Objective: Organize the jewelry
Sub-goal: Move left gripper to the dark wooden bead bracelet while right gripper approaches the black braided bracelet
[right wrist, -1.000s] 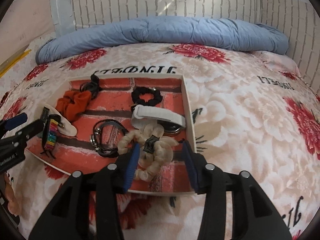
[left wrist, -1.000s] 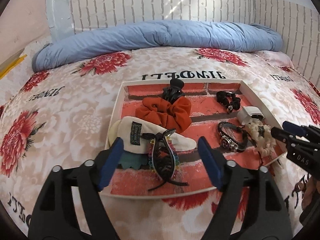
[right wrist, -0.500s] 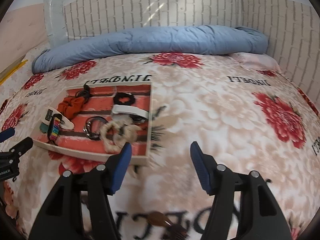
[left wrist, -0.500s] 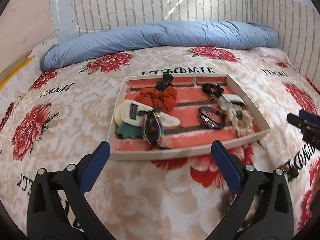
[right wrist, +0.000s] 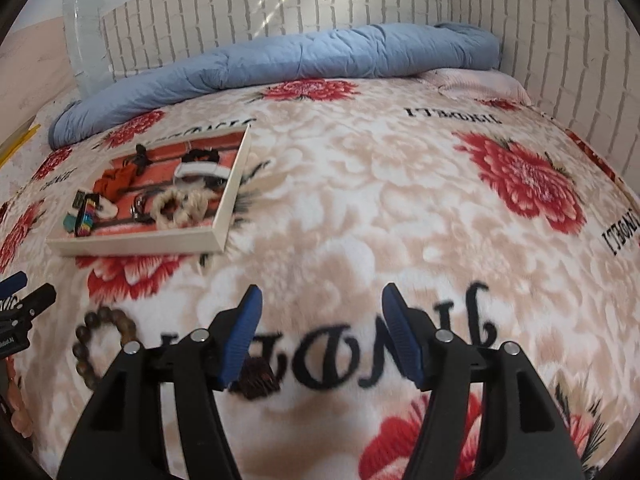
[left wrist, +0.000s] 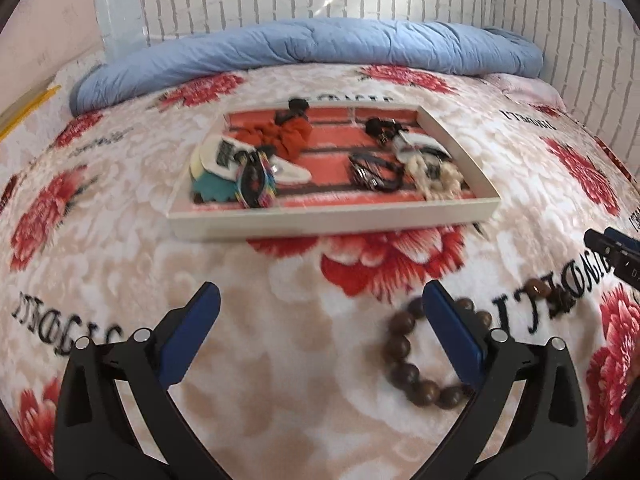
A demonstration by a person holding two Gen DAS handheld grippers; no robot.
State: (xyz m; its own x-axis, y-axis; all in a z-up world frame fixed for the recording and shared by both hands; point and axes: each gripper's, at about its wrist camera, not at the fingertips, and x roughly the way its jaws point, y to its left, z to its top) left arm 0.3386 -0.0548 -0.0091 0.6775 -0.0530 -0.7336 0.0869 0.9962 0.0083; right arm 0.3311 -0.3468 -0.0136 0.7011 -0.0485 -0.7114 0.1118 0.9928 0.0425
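From the left wrist, the left gripper [left wrist: 320,300] gapes wide — the wooden bead bracelet [left wrist: 424,360] lies on the bedspread [left wrist: 280,360] under its right finger. From the right wrist, the right gripper [right wrist: 322,304] spreads wide, empty — bracelet lower left, tray [right wrist: 140,242] beyond.

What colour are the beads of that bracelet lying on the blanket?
Dark brown beads, clearest in the left wrist view.

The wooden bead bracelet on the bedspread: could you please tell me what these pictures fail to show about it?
- Left wrist view: the left gripper's right finger covers part of the bead bracelet.
- Right wrist view: the right gripper's left finger hides the tassel end.
- Motion blur hides bead detail.
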